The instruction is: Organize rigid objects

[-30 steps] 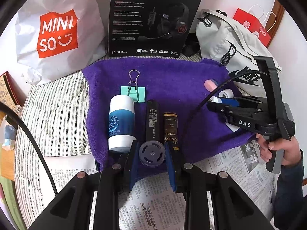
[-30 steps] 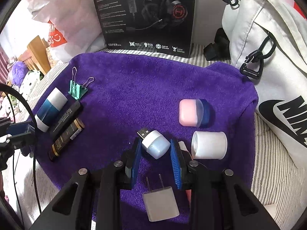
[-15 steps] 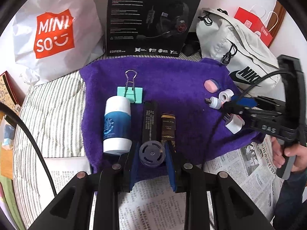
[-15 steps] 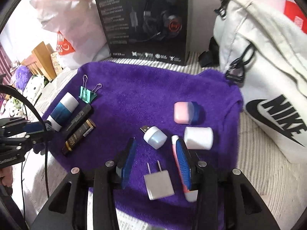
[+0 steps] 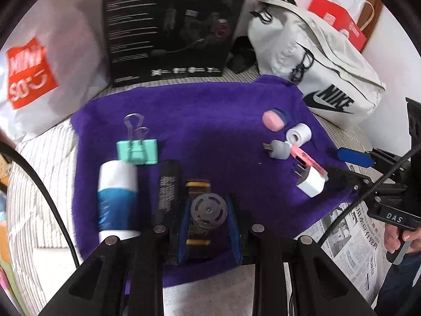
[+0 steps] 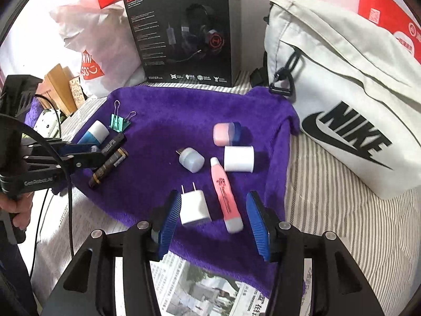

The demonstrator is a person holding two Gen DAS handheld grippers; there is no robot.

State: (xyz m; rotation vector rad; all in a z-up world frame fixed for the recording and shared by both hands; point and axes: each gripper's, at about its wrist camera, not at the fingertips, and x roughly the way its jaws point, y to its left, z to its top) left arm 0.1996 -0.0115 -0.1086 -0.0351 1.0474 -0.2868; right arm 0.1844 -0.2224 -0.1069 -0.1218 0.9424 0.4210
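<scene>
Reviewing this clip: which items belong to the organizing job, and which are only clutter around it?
Job items:
binder clip
blue-white tube
black stick
round grey disc
USB light
pink highlighter
wall plug
white cap

Clutter:
headset box
Nike bag

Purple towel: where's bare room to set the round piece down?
Free: middle of the purple towel, between binder clip and pink-blue case, up to the headset box. Crowded: left row by the gold tube; right cluster around the white plug.
</scene>
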